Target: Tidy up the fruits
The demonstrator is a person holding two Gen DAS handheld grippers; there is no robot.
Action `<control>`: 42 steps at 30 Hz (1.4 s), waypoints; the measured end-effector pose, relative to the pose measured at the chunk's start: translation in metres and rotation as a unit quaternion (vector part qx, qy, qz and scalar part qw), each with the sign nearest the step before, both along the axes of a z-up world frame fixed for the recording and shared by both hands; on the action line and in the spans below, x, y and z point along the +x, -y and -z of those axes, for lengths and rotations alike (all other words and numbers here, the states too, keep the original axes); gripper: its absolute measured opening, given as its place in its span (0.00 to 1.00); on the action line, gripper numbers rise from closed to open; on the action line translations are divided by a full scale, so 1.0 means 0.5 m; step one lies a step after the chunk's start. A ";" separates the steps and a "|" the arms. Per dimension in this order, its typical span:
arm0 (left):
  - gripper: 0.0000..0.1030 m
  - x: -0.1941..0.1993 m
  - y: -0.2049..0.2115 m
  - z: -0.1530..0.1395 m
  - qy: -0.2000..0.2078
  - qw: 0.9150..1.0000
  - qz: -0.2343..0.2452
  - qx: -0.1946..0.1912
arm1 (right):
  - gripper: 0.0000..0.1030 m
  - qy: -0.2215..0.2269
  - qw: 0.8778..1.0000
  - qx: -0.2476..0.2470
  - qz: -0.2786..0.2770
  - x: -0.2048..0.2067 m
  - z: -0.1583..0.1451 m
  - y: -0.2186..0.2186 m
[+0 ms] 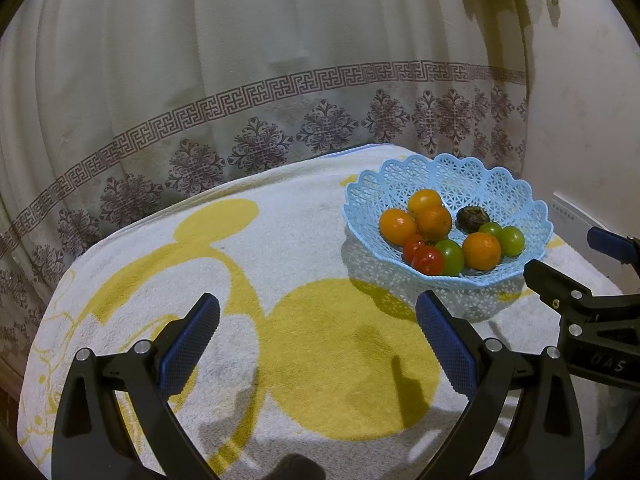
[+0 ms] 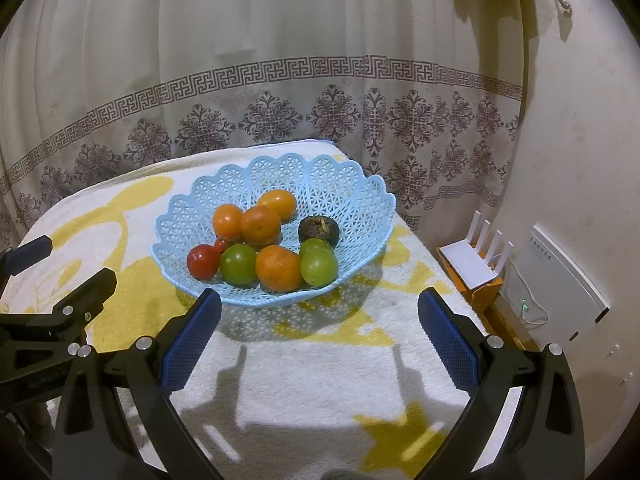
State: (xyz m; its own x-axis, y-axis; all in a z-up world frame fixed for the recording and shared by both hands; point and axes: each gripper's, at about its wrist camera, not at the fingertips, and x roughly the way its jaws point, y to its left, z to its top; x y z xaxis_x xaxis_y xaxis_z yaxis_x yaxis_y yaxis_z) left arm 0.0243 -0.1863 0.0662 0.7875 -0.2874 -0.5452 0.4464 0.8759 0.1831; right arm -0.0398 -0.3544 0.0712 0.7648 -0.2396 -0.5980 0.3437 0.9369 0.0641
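With every fruit I can see already in the basket (image 2: 276, 184) on the towel-covered surface (image 2: 320, 368), both my left gripper (image 1: 318, 344) and right gripper (image 2: 320, 340) hover wide open and empty just short of it, so next I'd judge whether any needs regrouping.

Patterned curtain (image 2: 280, 80) — cream wall (image 2: 580, 140)

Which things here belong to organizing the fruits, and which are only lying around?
For the job: blue basket, oranges, green fruits, red tomatoes, dark fruit.

Just lying about: router, white box, curtain.
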 end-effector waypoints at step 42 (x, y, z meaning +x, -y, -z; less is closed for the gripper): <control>0.95 0.008 -0.014 0.000 -0.009 1.000 -0.017 -0.002 | 0.97 -0.021 1.000 0.011 -0.008 0.010 0.016 -0.009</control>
State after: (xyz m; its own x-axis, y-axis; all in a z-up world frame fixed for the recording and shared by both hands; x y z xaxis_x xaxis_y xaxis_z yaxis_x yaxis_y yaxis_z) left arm 0.0284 -0.1791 0.0660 0.7870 -0.2624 -0.5584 0.4196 0.8912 0.1725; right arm -0.0350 -0.3498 0.0629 0.7426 -0.2140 -0.6346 0.3311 0.9410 0.0701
